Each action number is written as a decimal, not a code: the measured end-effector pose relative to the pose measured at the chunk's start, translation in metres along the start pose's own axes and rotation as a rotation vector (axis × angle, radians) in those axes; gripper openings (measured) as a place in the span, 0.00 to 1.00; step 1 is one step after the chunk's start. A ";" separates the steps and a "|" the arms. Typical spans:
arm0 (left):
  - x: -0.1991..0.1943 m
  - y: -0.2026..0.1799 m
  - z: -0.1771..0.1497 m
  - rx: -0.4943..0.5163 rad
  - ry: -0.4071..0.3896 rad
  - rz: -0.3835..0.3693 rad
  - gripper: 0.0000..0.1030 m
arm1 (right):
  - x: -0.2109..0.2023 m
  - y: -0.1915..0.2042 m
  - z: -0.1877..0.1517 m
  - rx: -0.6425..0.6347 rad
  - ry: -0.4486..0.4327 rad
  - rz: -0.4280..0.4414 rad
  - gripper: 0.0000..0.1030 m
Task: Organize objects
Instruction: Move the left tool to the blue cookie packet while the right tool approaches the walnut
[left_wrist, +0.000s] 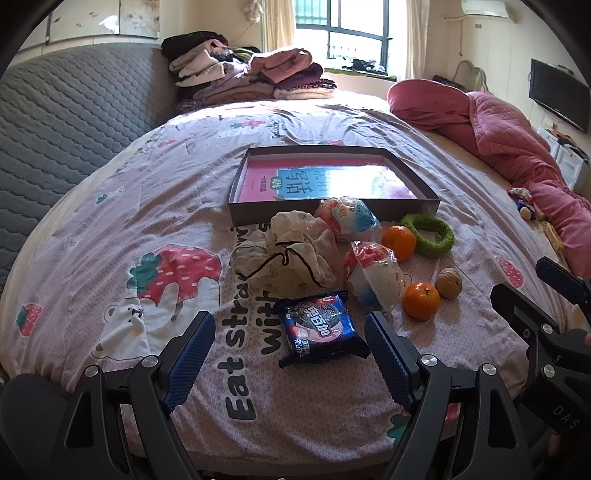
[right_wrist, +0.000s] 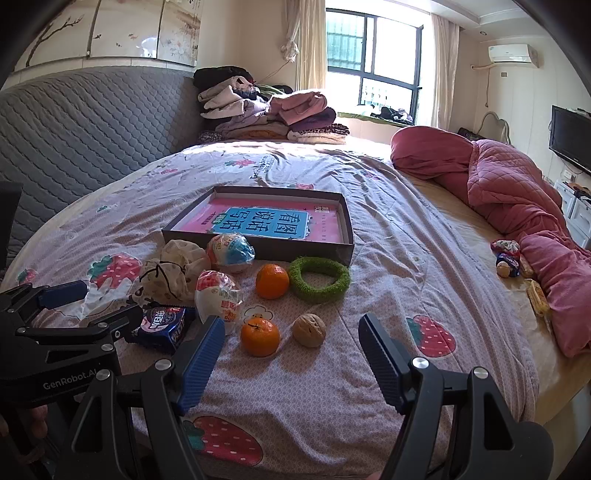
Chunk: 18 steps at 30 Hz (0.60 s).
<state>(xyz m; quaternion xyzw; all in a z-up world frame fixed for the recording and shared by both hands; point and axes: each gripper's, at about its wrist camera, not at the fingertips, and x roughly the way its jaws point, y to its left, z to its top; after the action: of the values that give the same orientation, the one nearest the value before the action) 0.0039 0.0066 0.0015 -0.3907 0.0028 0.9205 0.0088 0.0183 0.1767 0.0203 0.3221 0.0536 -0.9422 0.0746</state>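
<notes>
A blue cookie packet (left_wrist: 320, 328) lies on the bed just ahead of my left gripper (left_wrist: 291, 354), which is open and touches nothing. Beyond it are a beige drawstring pouch (left_wrist: 288, 254), two wrapped round snacks (left_wrist: 373, 273) (left_wrist: 347, 214), two oranges (left_wrist: 421, 300) (left_wrist: 399, 242), a walnut (left_wrist: 449, 282) and a green fuzzy ring (left_wrist: 432, 236). A shallow dark box (left_wrist: 332, 213) holding a pink book sits behind them. My right gripper (right_wrist: 291, 356) is open and empty, short of the near orange (right_wrist: 260, 336) and the walnut (right_wrist: 309, 329).
The bed carries a strawberry-print cover (right_wrist: 369, 369). A pink quilt (right_wrist: 517, 184) is bunched along the right side, with small toys and snacks (right_wrist: 508, 258) beside it. Folded clothes (right_wrist: 266, 110) are stacked at the far end. A grey padded headboard (right_wrist: 92, 122) runs along the left.
</notes>
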 end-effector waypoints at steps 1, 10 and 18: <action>0.000 -0.001 0.000 0.000 0.000 0.000 0.81 | 0.000 0.000 0.000 0.000 0.000 0.000 0.72; 0.004 -0.001 -0.002 -0.002 0.023 0.001 0.81 | 0.001 -0.001 -0.001 0.003 0.008 0.001 0.72; 0.012 0.002 -0.006 -0.014 0.060 0.002 0.81 | 0.007 -0.008 -0.004 0.019 0.032 0.003 0.72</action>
<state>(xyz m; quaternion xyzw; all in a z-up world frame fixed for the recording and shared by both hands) -0.0003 0.0050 -0.0112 -0.4181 -0.0030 0.9084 0.0053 0.0138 0.1844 0.0132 0.3381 0.0453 -0.9372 0.0723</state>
